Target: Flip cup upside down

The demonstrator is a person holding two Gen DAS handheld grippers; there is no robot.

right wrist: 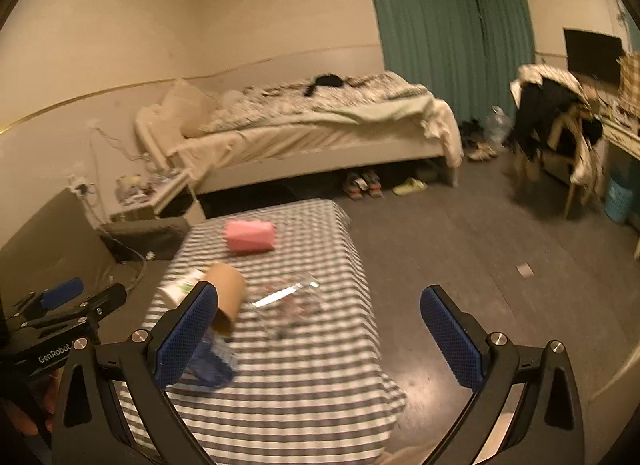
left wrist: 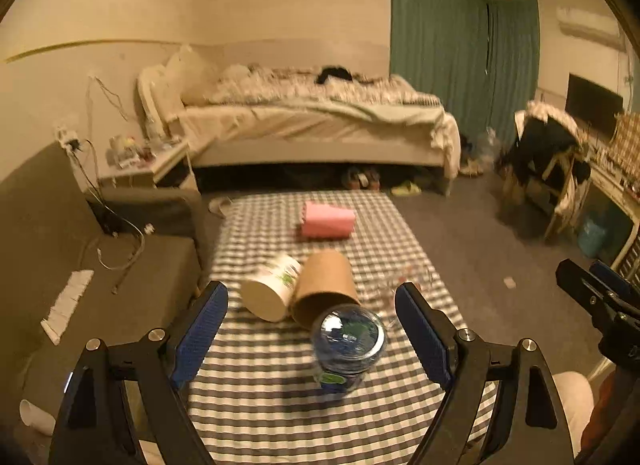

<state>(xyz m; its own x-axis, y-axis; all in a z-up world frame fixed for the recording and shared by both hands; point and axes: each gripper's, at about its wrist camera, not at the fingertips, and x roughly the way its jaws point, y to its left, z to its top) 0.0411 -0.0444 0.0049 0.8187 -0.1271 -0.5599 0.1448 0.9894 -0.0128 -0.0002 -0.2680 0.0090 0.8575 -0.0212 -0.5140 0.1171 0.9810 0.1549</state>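
Observation:
Several cups lie on their sides on the checked tablecloth (left wrist: 280,385): a pink cup (left wrist: 328,221) far back, a white printed cup (left wrist: 272,293), a brown paper cup (left wrist: 326,287), and a clear cup (left wrist: 404,285) that is hard to see. A clear blue plastic cup (left wrist: 348,345) sits nearest, between my left gripper's fingers. My left gripper (left wrist: 312,329) is open above the table's near part. My right gripper (right wrist: 318,329) is open and empty, over the table's right edge; the clear cup (right wrist: 288,297) lies ahead of it. The pink cup (right wrist: 250,237) and brown cup (right wrist: 228,297) also show there.
A bed (left wrist: 312,121) stands behind the table. A grey sofa (left wrist: 80,265) with cables is on the left, a bedside stand (left wrist: 148,165) beside it. A chair draped in clothes (left wrist: 548,157) and a desk stand at the right. Bare floor (right wrist: 460,257) lies right of the table.

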